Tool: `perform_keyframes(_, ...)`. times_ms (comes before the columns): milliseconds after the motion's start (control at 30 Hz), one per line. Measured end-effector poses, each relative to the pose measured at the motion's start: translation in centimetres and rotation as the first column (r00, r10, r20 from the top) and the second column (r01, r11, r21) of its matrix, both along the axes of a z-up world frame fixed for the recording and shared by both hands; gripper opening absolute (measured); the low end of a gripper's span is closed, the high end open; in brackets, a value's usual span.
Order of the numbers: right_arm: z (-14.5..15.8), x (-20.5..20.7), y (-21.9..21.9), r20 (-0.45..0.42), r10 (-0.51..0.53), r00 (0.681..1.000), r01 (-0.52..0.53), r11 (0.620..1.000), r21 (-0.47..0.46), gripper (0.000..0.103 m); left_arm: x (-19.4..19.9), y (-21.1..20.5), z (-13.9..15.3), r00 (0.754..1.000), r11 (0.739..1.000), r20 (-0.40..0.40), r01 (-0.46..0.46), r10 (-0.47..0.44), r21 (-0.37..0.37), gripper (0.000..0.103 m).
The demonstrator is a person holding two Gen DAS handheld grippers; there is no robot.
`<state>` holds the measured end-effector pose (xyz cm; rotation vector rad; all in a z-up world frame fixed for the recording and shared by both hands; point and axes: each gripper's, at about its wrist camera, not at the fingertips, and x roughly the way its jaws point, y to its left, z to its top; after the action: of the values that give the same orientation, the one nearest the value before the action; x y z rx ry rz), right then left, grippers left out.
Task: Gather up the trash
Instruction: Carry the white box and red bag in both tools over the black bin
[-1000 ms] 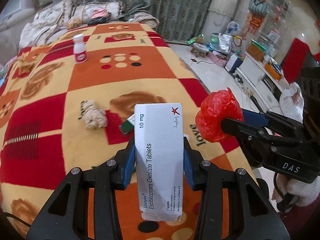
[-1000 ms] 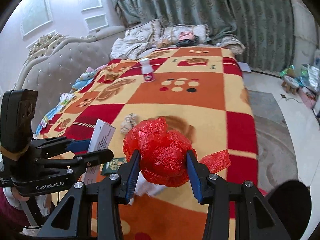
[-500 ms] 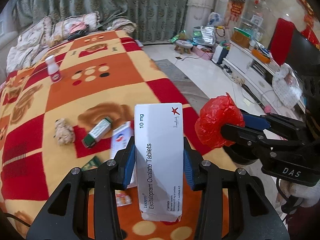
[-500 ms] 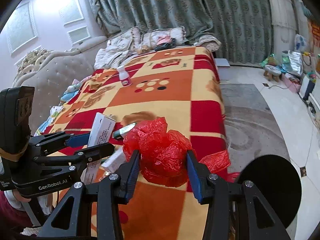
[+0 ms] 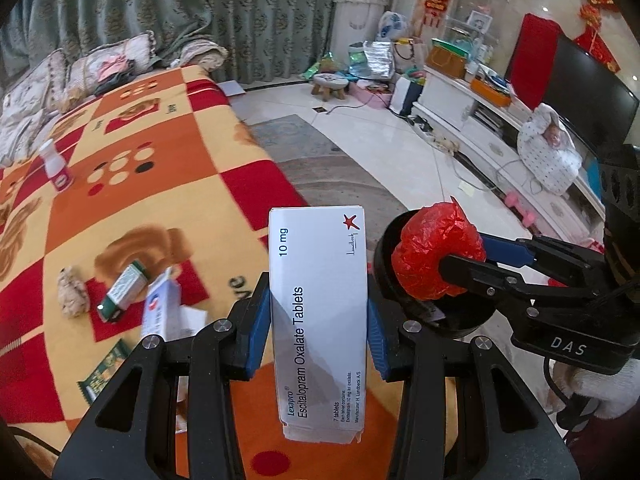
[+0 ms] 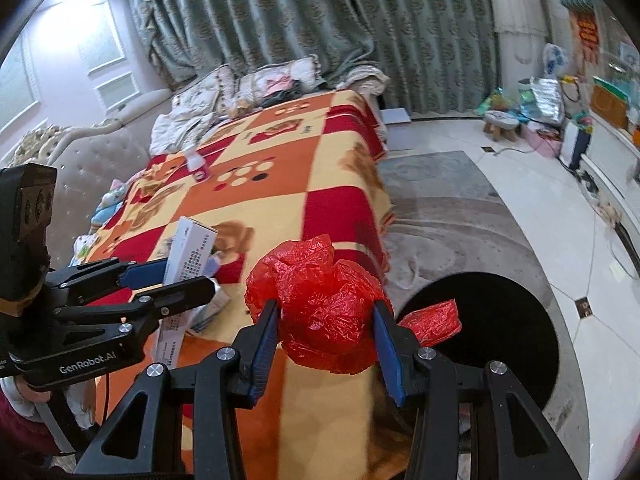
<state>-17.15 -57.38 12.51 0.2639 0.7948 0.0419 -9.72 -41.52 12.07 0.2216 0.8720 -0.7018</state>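
While both my hands hung past the foot corner of the bed [image 5: 168, 184], the left gripper [image 5: 318, 320] stood clamped on a white tablet box [image 5: 318, 312], its blue pads pressed to the box's two long sides, the box upright with its printed face toward the lens. My right gripper [image 6: 326, 336] was clamped on a crumpled red plastic bag [image 6: 324, 308], a loose red flap sticking out past the right pad. Seen from the left wrist, the bag sat just over the rim of a round black bin [image 5: 404, 300] on the floor beside the bed; from the right wrist the bin's dark mouth [image 6: 500, 320] lay just right of the bag. Left on the patchwork blanket [image 5: 132, 200]: a wadded tissue [image 5: 72, 294], a small green-and-white box [image 5: 124, 290], a blurred blue-and-white carton [image 5: 160, 312], a green wrapper [image 5: 102, 376], and farther up a small white bottle [image 5: 56, 166] standing upright. Pillows [image 6: 276, 80] were heaped at the far end, against the green curtain [image 6: 320, 12].
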Motion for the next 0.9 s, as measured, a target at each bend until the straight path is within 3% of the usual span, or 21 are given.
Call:
perform_keyframes(300,-0.8,-1.7,-3.9,-0.015,-0.085,0.996,0.085,0.996,0.006,0.043,-0.1,-4.1,-0.5,0.998,0.998,-0.029,0.061,-0.061,-0.022,0.04)
perform_keyframes(633,-2.1,-3.1,-8.0,-0.042,-0.173,0.984,0.174,0.984,0.021,0.044,0.5,-8.7,-2.3,0.981,0.989,-0.148,0.112,-0.126,-0.096,0.04)
perform_keyframes(900,-3.5,-3.3,-10.6,-0.079,-0.235,0.969,0.239,0.971,0.035,0.045,1.7,-10.8,-3.3,0.966,0.982,-0.228,0.081,-0.12,-0.172,0.041)
